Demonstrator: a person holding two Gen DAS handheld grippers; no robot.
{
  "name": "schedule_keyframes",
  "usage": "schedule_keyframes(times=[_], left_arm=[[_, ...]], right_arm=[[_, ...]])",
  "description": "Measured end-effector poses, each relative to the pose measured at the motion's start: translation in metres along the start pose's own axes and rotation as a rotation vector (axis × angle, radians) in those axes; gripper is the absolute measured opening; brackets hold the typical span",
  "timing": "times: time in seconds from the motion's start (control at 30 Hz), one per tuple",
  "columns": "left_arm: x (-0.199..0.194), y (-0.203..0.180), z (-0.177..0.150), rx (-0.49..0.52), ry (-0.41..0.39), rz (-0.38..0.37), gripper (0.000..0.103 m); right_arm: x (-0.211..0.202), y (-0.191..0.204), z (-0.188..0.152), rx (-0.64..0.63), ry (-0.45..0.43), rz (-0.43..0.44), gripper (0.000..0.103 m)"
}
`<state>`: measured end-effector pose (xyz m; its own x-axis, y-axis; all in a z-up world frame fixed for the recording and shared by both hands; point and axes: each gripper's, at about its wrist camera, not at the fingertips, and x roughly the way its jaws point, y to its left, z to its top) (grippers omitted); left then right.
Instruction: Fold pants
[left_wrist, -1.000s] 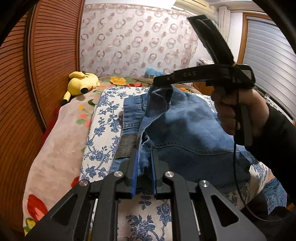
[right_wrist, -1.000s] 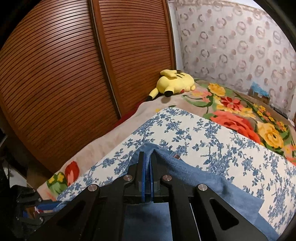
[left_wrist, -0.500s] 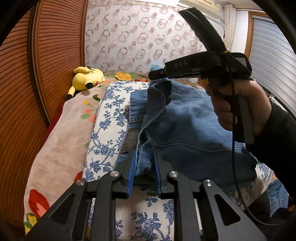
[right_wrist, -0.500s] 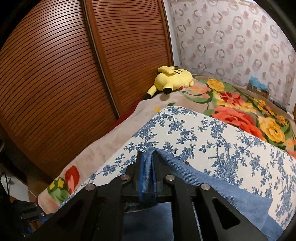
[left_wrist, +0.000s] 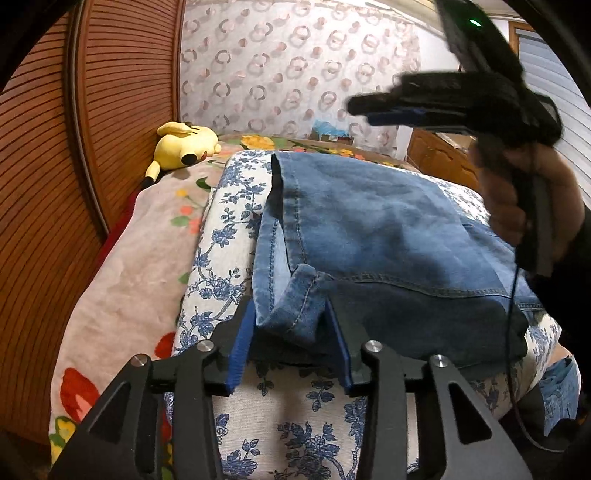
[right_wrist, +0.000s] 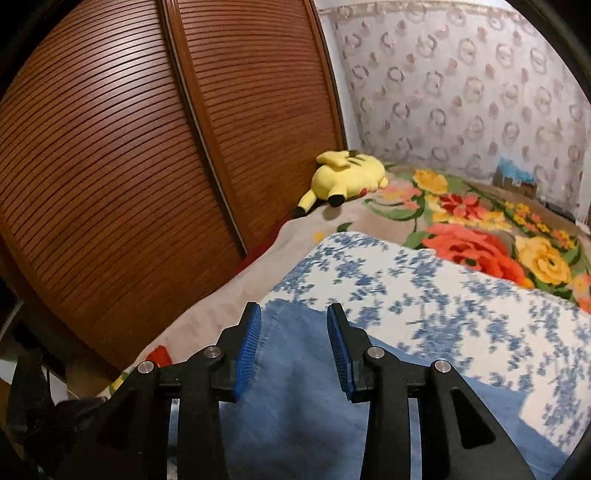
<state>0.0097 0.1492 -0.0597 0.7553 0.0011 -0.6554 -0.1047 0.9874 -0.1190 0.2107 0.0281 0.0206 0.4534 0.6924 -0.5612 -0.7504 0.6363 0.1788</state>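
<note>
Pants (left_wrist: 369, 229) edge cut off behind blurred right tool (left_wrist: 364, 109)

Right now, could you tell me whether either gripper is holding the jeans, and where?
Neither: the left gripper and right gripper have just opened, and the jeans lie loose.

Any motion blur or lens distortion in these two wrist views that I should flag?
Left wrist view: the raised right claw and the hand holding it are smeared by motion, while the folded blue denim pants stay sharp. Right wrist view: the blue-and-white floral cloth is blurred. Both views: fisheye bends the brown slatted wooden door into curves, with dark vignette corners.
</note>
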Motion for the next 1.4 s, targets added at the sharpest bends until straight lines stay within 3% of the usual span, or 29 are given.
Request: schedule_keyframes(times=[0.27,0.53,0.73,0.97,1.23,1.4], left_arm=[[-0.012,-0.003,0.010,0.003,-0.069,-0.013,0.042],[0.017,-0.009,0.014,0.005,-0.003,-0.027,0.042],[0.031,-0.009,0.009,-0.007,0.047,-0.009,0.042],[0.029,-0.013,0.006,0.018,0.030,-0.003,0.042],[0.024,-0.021,0.006,0.039,0.020,-0.021,0.018],[0.018,-0.020,0.008,0.040,-0.009,-0.012,0.012]], right_arm=[[-0.049,-0.035,-0.055,-0.032,0.018,-0.139,0.039],[-0.045,-0.072,-0.120,0.006,0.124,-0.215,0.039],[-0.030,-0.073,-0.128,0.004,0.164,-0.238,0.039],[-0.012,-0.075,-0.135,-0.011,0.170,-0.244,0.039],[-0.017,-0.072,-0.139,-0.012,0.168,-0.230,0.045],[-0.018,-0.069,-0.137,-0.026,0.171,-0.245,0.046]])
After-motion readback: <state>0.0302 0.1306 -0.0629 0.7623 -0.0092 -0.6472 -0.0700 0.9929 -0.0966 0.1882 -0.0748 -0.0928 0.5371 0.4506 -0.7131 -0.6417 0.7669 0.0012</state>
